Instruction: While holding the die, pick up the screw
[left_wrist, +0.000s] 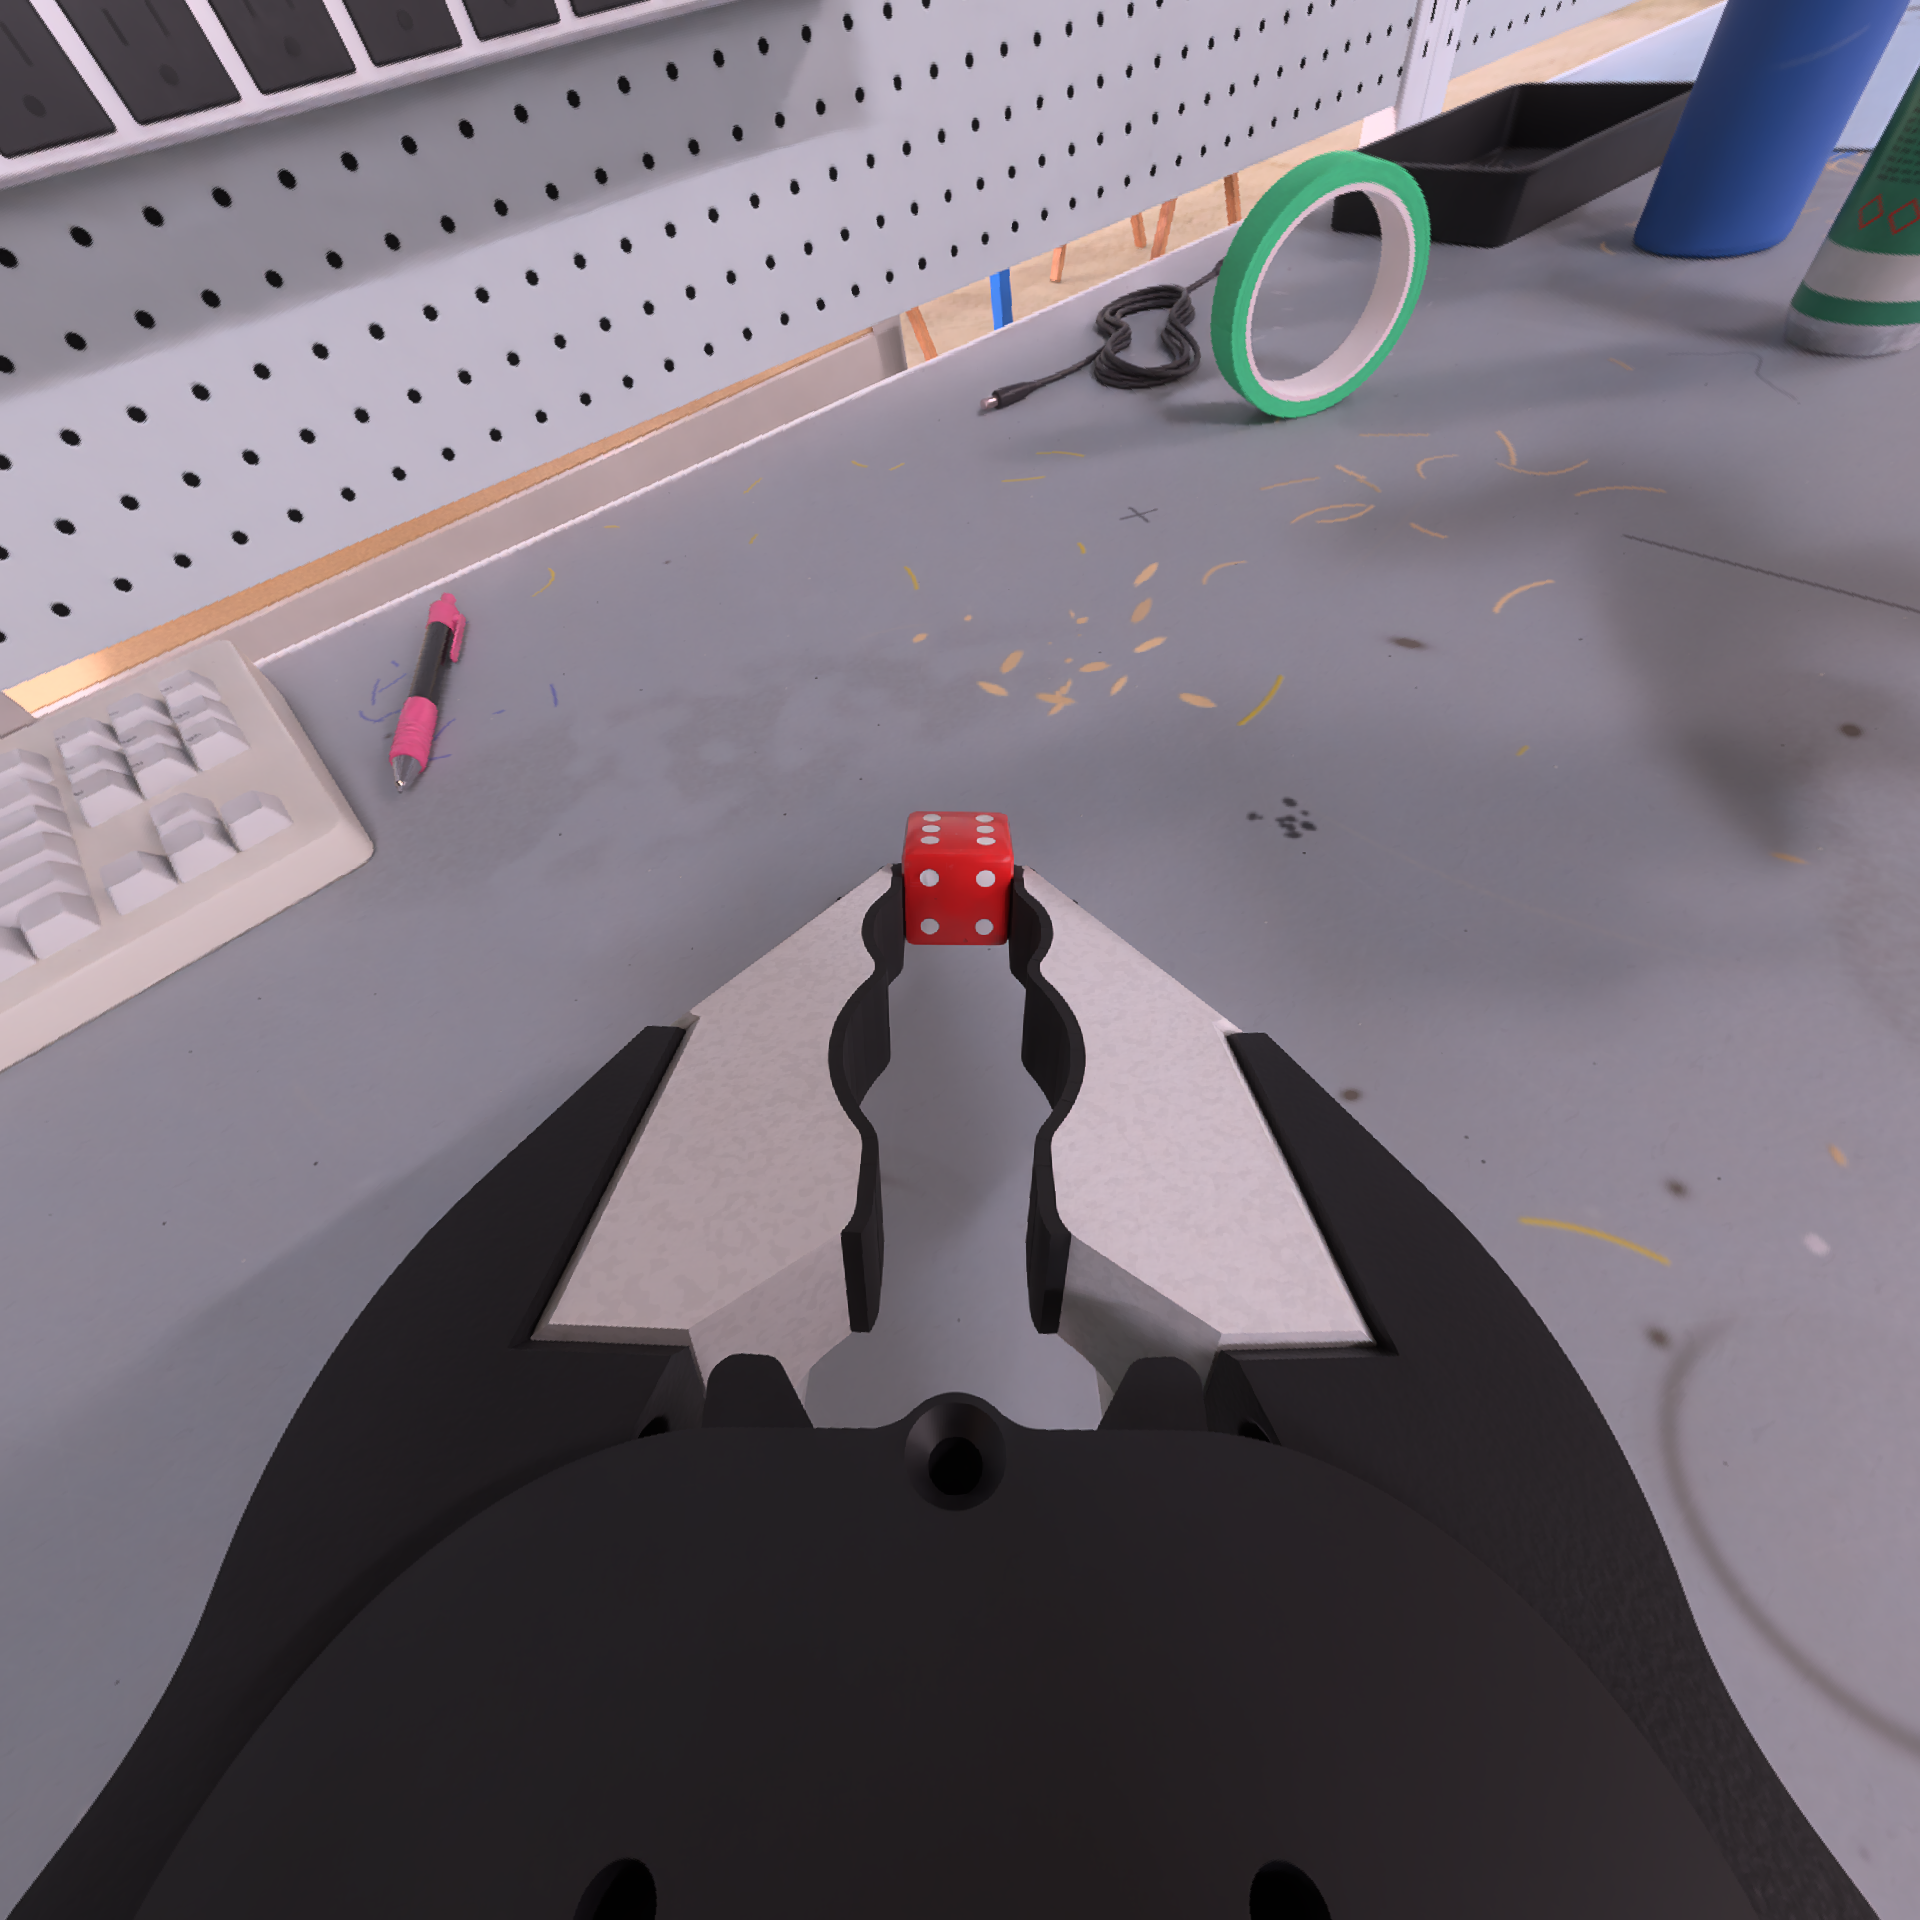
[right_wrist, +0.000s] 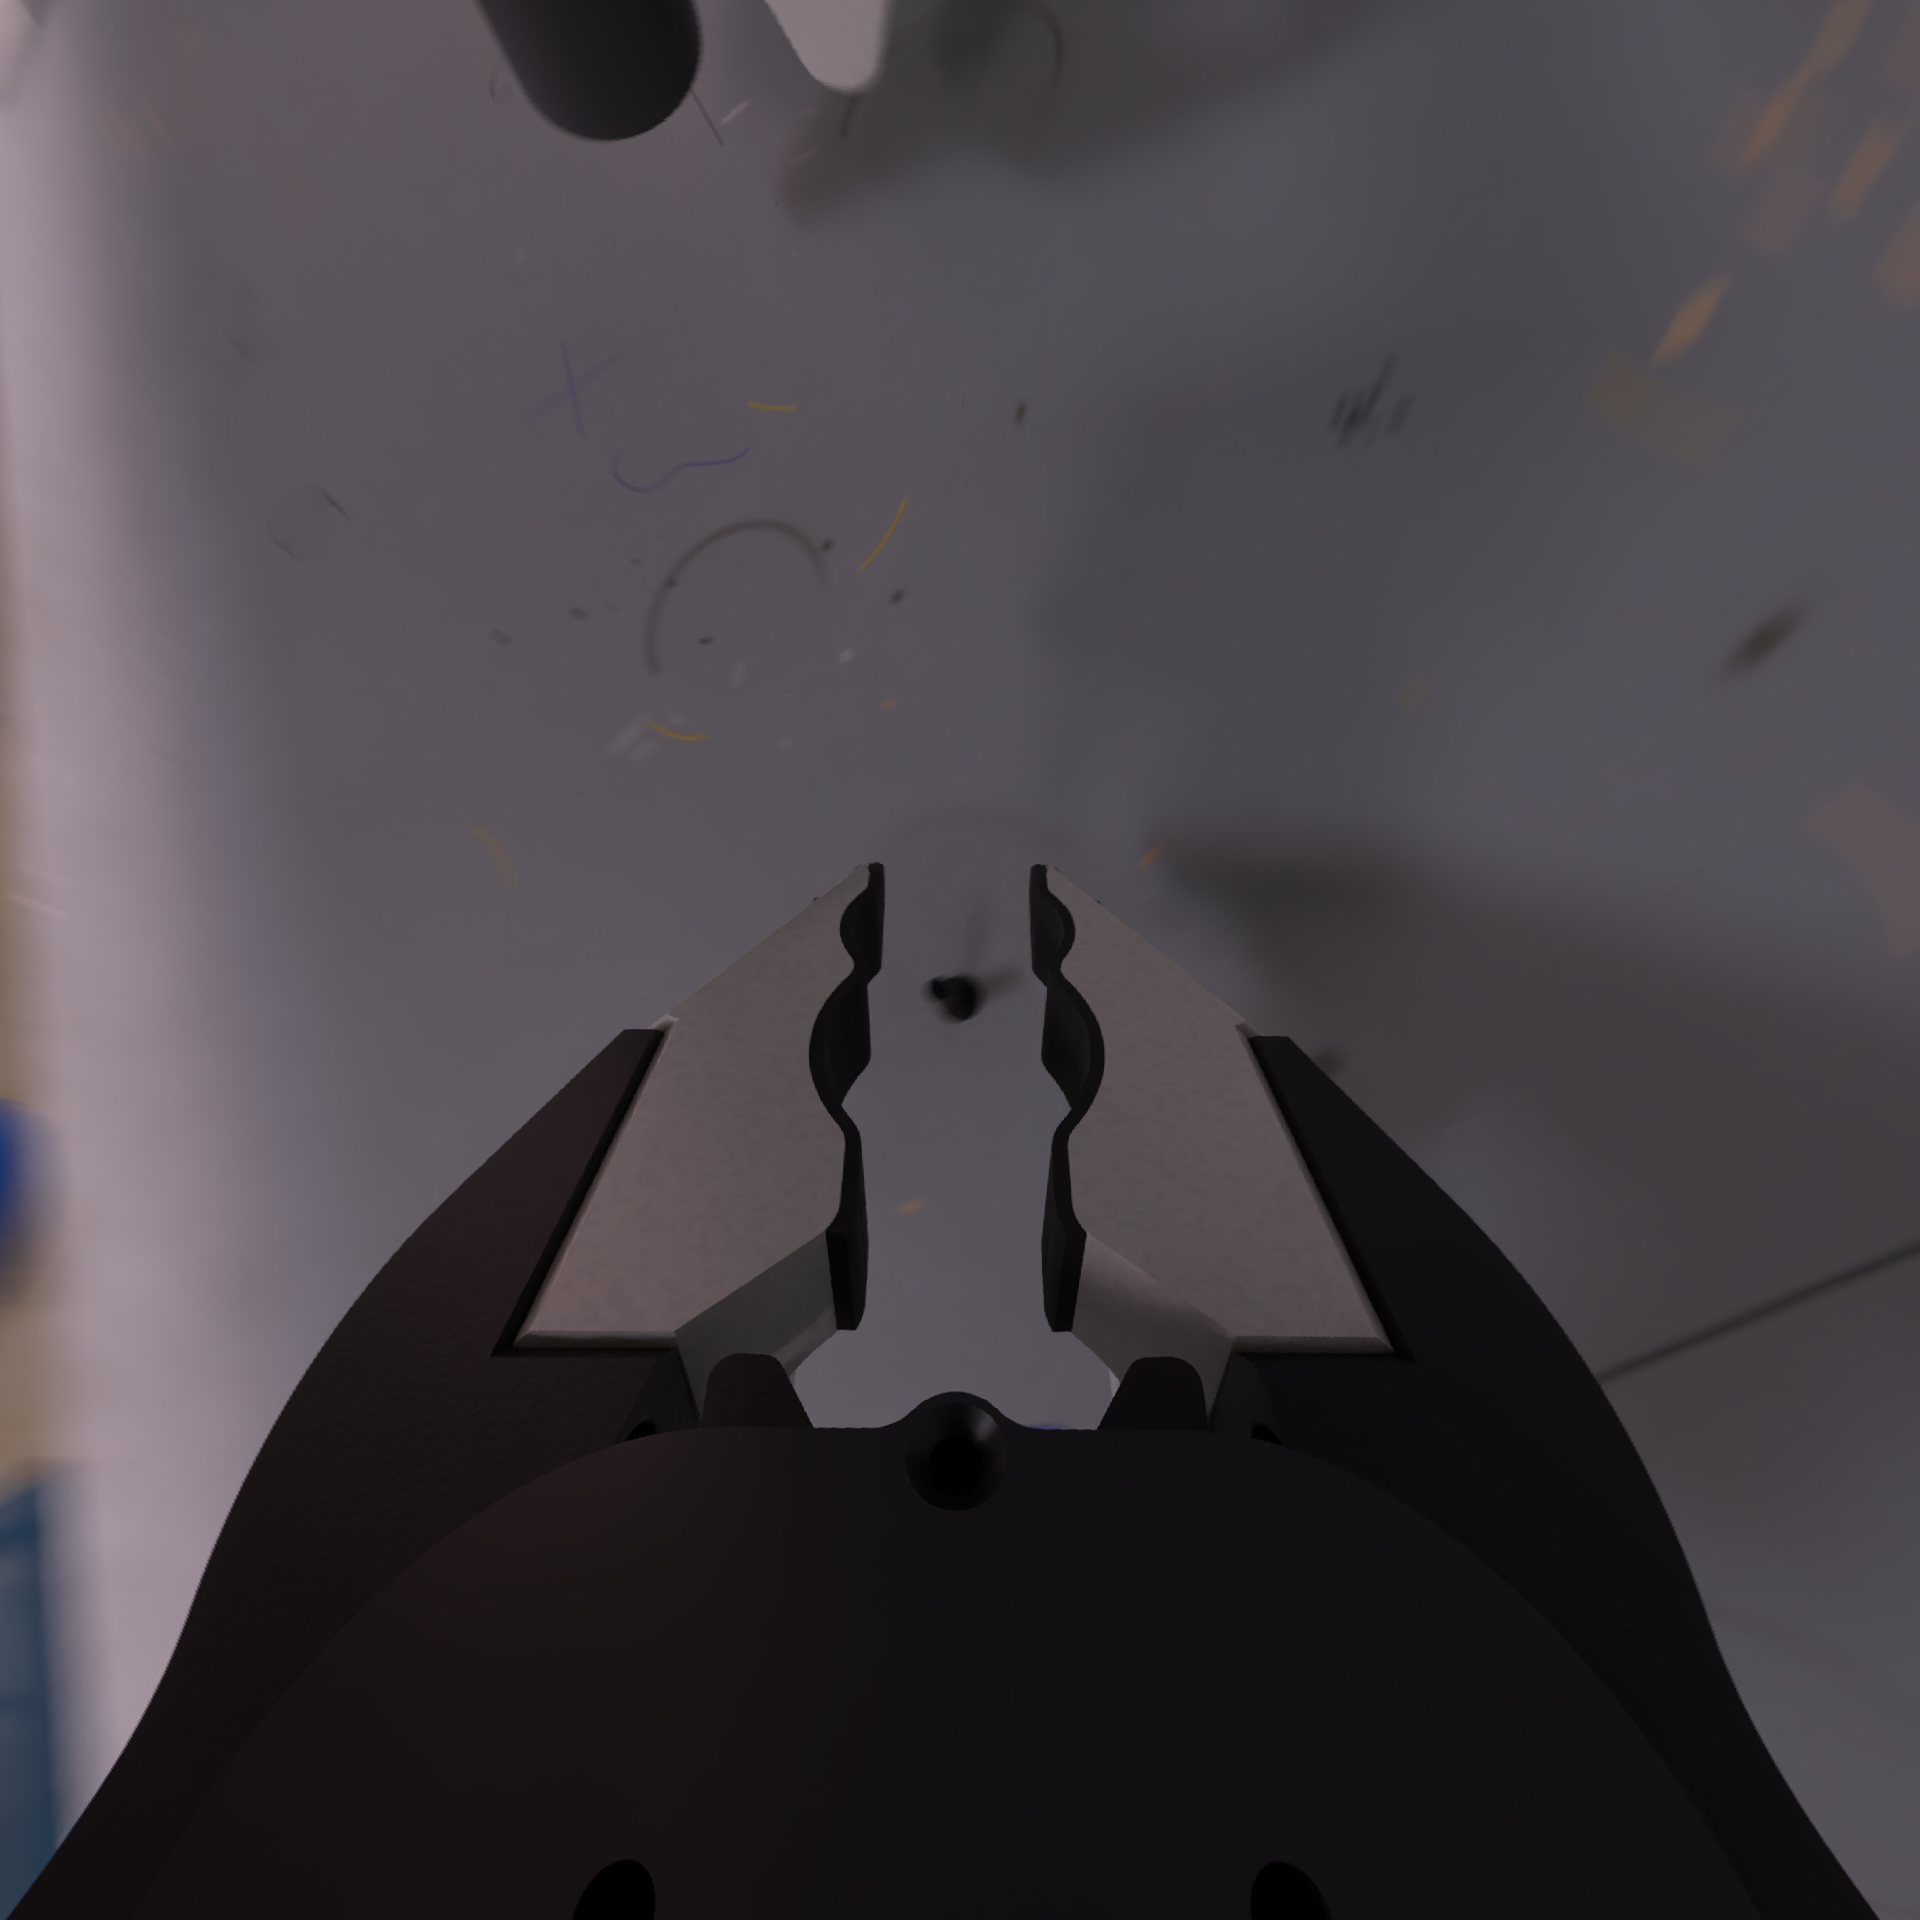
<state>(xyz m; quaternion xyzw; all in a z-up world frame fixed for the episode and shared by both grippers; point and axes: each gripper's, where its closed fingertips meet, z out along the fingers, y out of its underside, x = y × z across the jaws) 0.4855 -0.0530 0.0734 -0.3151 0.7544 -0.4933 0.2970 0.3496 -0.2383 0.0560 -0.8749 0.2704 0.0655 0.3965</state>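
Note:
In the left wrist view my left gripper (left_wrist: 957, 883) is shut on a red die (left_wrist: 957, 878) with white pips, held at the fingertips above the grey bench. In the right wrist view my right gripper (right_wrist: 956, 883) is open and points down close at the bench. A small black screw (right_wrist: 954, 995) lies on the surface between the two fingers, a little behind the tips and touching neither. The screw does not show in the left wrist view.
The left wrist view shows a pink pen (left_wrist: 426, 691), a white keyboard (left_wrist: 145, 821), a green tape roll (left_wrist: 1320, 286), a coiled black cable (left_wrist: 1132, 338), a black tray (left_wrist: 1507, 166), a blue cylinder (left_wrist: 1756, 135) and a pegboard wall (left_wrist: 520, 260). Shavings litter the bench.

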